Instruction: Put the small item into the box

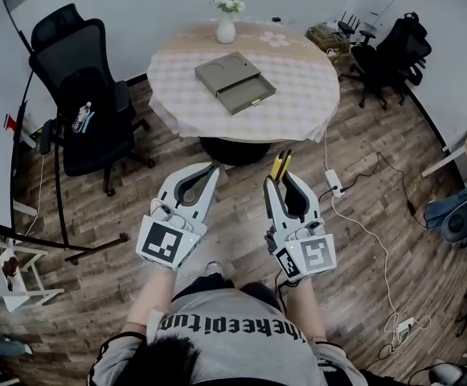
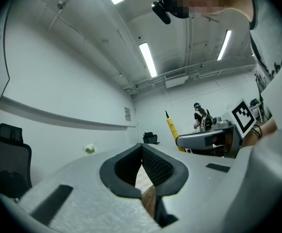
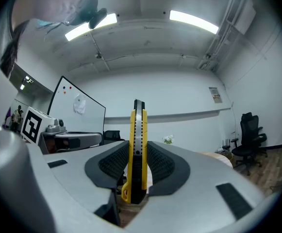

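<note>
A yellow utility knife (image 1: 280,166) stands upright between the jaws of my right gripper (image 1: 282,177), which is shut on it. In the right gripper view the knife (image 3: 139,125) sits clamped between the two ribbed pads (image 3: 112,165). My left gripper (image 1: 207,170) is held beside it at the left, shut with nothing in it, its tips meeting in the left gripper view (image 2: 141,148). A flat grey-brown box (image 1: 235,82) with a drawer front lies on the round table (image 1: 297,111) ahead, well beyond both grippers.
A white vase of flowers (image 1: 227,22) stands at the table's far edge. A black office chair (image 1: 84,95) is at the left, another (image 1: 390,55) at the back right. A power strip and white cable (image 1: 333,182) lie on the wooden floor to the right.
</note>
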Tool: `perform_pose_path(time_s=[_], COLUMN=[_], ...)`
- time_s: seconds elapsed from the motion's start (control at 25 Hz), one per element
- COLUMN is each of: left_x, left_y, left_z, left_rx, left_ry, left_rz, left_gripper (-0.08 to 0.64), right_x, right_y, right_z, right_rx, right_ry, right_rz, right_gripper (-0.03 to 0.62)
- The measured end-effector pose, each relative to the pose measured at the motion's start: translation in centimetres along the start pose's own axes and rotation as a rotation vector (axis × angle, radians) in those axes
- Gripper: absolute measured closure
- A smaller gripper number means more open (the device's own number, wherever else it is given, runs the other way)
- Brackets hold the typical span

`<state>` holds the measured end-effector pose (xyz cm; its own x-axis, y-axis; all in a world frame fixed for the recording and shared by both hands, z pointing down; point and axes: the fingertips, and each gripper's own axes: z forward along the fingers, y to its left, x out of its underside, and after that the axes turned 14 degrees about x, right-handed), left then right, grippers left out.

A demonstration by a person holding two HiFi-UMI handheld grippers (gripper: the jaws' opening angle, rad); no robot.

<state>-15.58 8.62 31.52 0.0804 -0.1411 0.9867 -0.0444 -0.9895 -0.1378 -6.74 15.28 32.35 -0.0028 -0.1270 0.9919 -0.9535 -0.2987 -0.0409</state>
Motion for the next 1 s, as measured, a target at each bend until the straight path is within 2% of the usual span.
perform_pose_path(time_s=[0.16,0.36,0.6,0.8,1.0], left_x=[-0.4,-0.3,-1.8,-1.4,-1.3], left_y=[0.9,1.2,3.1,4.3,5.7], left_z=[0.0,0.6,1.1,2.2,3.9], left_rx=[0.045,0.102,0.145,0.115,0.095], left_ry=[-0.021,-0.007,-0.104,-0.036,-0.067], left_rz=[-0.008,0.009,-0.002,0.029,0.024], left_gripper=[0.545,0.545,0.545,0.545,0.544], right_x=[-0.2,-0.4,-0.2,-0.1,0.0], right_y=[0.9,1.0,0.5,-0.5,-1.8], right_z=[1.1,1.8,3.4,5.4,8.0], right_rx=[0.008,0.012,0.009,-0.011,-0.048], right_ry=[-0.005,-0.013,-0.012,-0.010,-0.010], right_rz=[-0.006,-0.011,-0.008,0.006,0.009], right_gripper=[0.474,0.474,0.474,0.474,0.474])
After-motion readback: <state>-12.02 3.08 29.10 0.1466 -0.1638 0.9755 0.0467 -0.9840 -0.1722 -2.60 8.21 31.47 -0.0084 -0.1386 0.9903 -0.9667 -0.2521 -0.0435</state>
